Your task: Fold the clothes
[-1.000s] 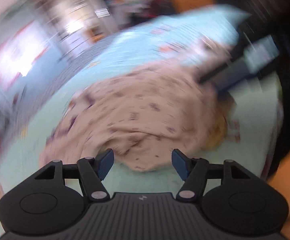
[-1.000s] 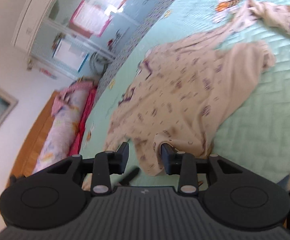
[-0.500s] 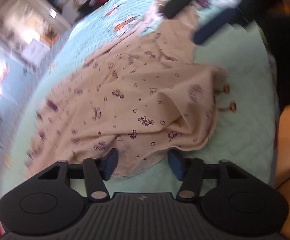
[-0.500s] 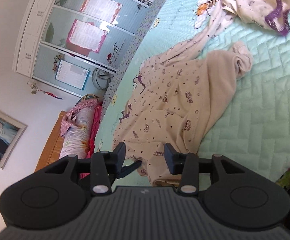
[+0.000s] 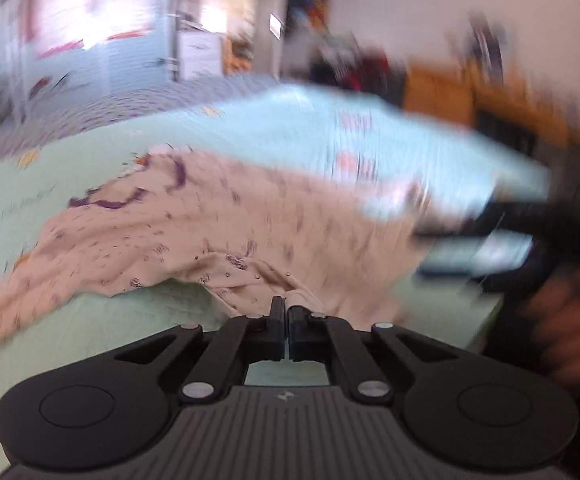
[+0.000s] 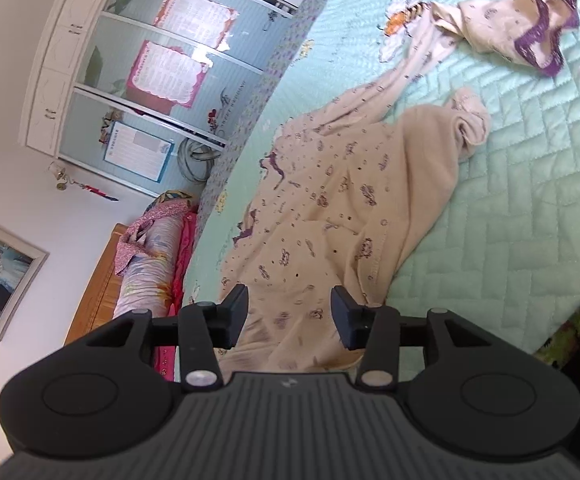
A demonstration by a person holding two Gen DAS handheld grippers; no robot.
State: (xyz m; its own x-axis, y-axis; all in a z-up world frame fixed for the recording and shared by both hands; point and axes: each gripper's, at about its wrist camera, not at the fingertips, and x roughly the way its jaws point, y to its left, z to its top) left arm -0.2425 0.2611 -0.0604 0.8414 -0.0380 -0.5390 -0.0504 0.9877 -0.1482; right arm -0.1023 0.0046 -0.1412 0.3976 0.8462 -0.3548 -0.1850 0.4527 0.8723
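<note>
The left gripper [image 5: 288,316], whose jaws stood apart over the hem half a second ago, now has them together, clamped on the near edge of the cream printed garment [image 5: 225,220], and that edge is lifted clear of the green quilted bed cover [image 5: 61,320]. The right gripper [image 6: 288,312] has its jaws apart above the same garment, which lies spread on the bed cover, nothing pinched. Judgement: one corner is secured for the fold; the right side awaits its grip.
</note>
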